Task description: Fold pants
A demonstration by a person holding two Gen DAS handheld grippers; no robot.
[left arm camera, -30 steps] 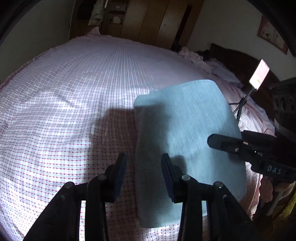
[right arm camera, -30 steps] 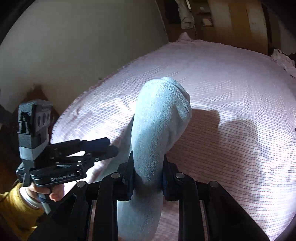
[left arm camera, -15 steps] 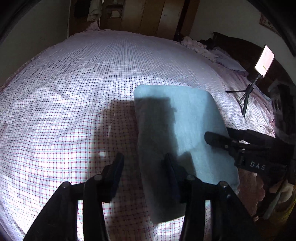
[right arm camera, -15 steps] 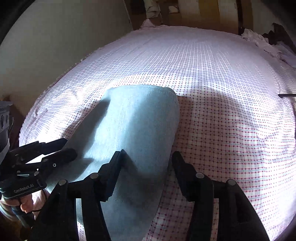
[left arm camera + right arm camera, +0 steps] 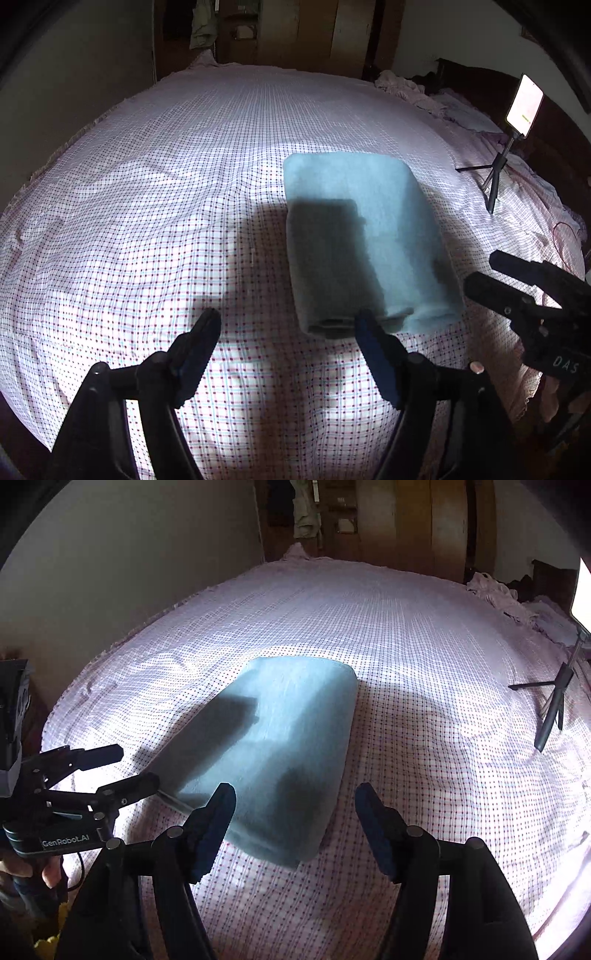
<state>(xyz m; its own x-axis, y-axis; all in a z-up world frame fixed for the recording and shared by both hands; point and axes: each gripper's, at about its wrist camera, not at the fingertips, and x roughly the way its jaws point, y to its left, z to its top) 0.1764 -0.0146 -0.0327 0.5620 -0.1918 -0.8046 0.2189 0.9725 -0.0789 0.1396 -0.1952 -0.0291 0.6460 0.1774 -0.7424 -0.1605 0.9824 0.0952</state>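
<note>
The light blue pants (image 5: pixel 365 236) lie folded into a flat rectangle on the checked bedsheet (image 5: pixel 147 221); they also show in the right wrist view (image 5: pixel 284 749). My left gripper (image 5: pixel 288 328) is open and empty, held above the bed just in front of the fold's near end. It shows in the right wrist view (image 5: pixel 122 768) at the left of the pants. My right gripper (image 5: pixel 295 801) is open and empty above the pants' near end. It shows in the left wrist view (image 5: pixel 487 277) at the right of the pants.
A phone on a small tripod (image 5: pixel 498 173) stands on the bed to the right of the pants. Crumpled bedding (image 5: pixel 406 88) lies at the far right corner. A wooden wardrobe (image 5: pixel 306 33) stands beyond the bed. A wall (image 5: pixel 129 572) runs along the left edge.
My right gripper has opened and let go of the pants, which now lie flat and folded. Both grippers have pulled back and risen away from the pants.
</note>
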